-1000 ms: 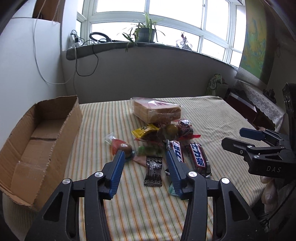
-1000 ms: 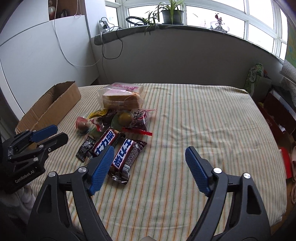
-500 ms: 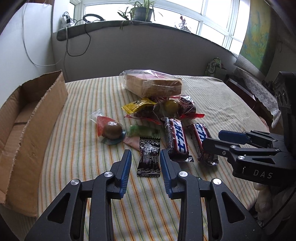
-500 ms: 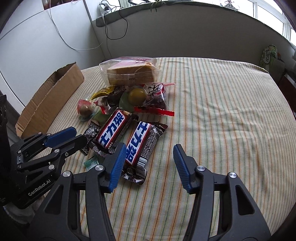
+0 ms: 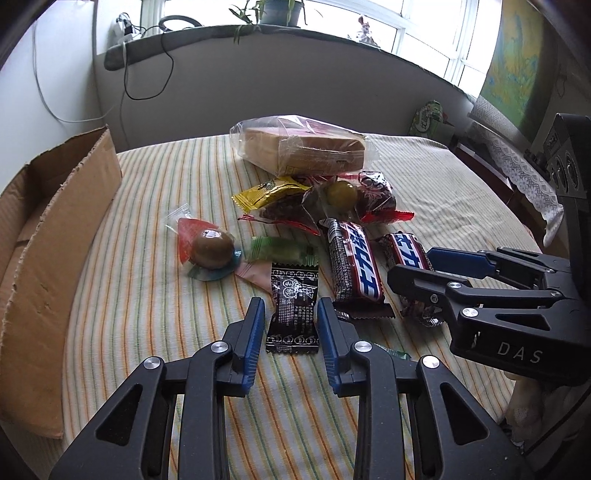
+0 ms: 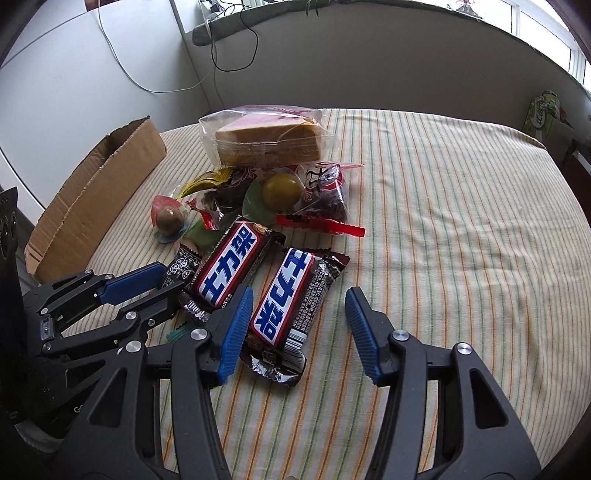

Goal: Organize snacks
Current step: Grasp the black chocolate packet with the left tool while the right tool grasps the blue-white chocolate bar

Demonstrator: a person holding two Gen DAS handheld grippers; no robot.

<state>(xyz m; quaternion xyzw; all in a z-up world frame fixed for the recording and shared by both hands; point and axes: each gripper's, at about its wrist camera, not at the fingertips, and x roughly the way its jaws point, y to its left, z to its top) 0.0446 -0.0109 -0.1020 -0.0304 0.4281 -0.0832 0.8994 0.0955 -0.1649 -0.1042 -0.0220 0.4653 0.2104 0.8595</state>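
A pile of snacks lies on the striped cloth: a bagged sponge cake (image 5: 301, 149), two Snickers bars (image 5: 355, 266) (image 6: 286, 295), a small black sachet (image 5: 293, 306), a wrapped brown egg (image 5: 213, 248), a yellow packet (image 5: 269, 192) and a green-yellow ball snack (image 6: 280, 191). My left gripper (image 5: 291, 314) is open, its blue pads on either side of the black sachet. My right gripper (image 6: 298, 306) is open, straddling the near end of the right Snickers bar. The cardboard box (image 5: 55, 236) stands at the left.
The striped cloth (image 6: 461, 221) stretches bare to the right of the pile. A curved grey wall with a windowsill, cables and a plant (image 5: 273, 11) lies behind. Dark furniture with a lace cover (image 5: 517, 166) stands beyond the right edge.
Both grippers moved forward and down toward the pile. The left jaws narrowed around the black sachet; the right jaws narrowed around the right Snickers bar.
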